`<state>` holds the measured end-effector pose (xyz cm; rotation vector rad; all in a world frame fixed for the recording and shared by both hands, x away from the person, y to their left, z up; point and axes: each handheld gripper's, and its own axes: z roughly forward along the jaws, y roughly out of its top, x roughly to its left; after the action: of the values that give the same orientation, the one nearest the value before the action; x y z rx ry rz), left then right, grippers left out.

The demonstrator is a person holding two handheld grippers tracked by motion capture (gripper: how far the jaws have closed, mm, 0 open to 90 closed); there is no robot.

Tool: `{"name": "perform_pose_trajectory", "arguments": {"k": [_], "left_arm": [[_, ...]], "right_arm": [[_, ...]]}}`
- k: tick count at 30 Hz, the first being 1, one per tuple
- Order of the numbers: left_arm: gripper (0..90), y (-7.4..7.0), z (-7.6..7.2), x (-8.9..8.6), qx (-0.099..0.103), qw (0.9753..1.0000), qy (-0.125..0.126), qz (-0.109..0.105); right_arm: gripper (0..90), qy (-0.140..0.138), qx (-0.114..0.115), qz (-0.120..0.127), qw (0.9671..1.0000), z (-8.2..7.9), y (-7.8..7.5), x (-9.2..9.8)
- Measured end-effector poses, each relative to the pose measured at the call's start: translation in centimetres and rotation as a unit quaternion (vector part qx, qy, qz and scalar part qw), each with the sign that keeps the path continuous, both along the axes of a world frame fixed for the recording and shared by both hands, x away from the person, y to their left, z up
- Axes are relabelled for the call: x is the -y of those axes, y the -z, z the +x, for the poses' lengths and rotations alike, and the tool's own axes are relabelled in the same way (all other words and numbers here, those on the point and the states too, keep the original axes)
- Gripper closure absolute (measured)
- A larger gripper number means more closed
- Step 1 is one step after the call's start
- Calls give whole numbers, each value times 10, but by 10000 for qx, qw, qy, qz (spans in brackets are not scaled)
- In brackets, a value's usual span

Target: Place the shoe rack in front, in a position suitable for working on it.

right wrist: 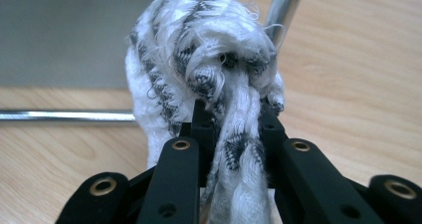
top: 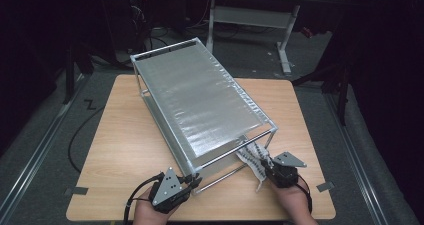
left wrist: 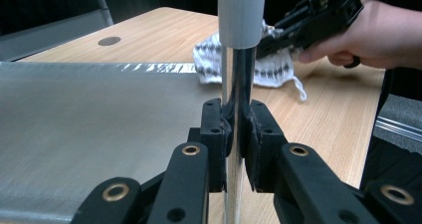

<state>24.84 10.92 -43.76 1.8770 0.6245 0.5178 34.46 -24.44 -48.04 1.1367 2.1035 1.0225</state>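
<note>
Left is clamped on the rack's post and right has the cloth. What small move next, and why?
Probably push the cloth forward along the near rail of the rack. The right gripper is shut on the bunched cloth beside that corner, and the left gripper is shut on the post, steadying the frame for wiping.

Bunched striped cloth [top: 252, 160] beside metal rack [top: 200, 102]

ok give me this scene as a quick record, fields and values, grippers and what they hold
left gripper: shut on a chrome post of the metal rack
right gripper: shut on the white and black cloth
rack: tipped on its side on the wooden table
cloth position: at the rack's near right corner, by its chrome bars
</note>
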Motion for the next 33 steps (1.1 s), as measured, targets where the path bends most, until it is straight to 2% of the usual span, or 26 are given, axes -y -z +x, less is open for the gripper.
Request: {"name": "perform_pose_trajectory", "arguments": {"k": [8, 14, 18, 22, 26, 30, 33], "left_arm": [[801, 0, 1, 0, -37, 10000, 10, -15], [801, 0, 1, -1, -37, 10000, 25, -23], [801, 0, 1, -1, -41, 10000, 24, -20], [801, 0, 1, -1, -30, 10000, 53, -11], [801, 0, 1, -3, -35, 10000, 73, -48], [801, 0, 1, -4, -43, 9999, 81, -60], [802, 1, 1, -4, -55, 9999, 82, -80]], "right_arm": [[767, 7, 535, 322, 9980, -6, -34, 3], [768, 73, 958, 491, 9942, -14, -57, 5], [769, 147, 1229, 609, 9904, -19, -68, 8], [769, 147, 1180, 604, 9911, -18, -66, 8], [770, 130, 1017, 569, 9931, -15, -59, 9], [770, 81, 830, 420, 9956, -12, -46, 6], [771, 62, 587, 285, 9979, -7, -32, 3]]}}
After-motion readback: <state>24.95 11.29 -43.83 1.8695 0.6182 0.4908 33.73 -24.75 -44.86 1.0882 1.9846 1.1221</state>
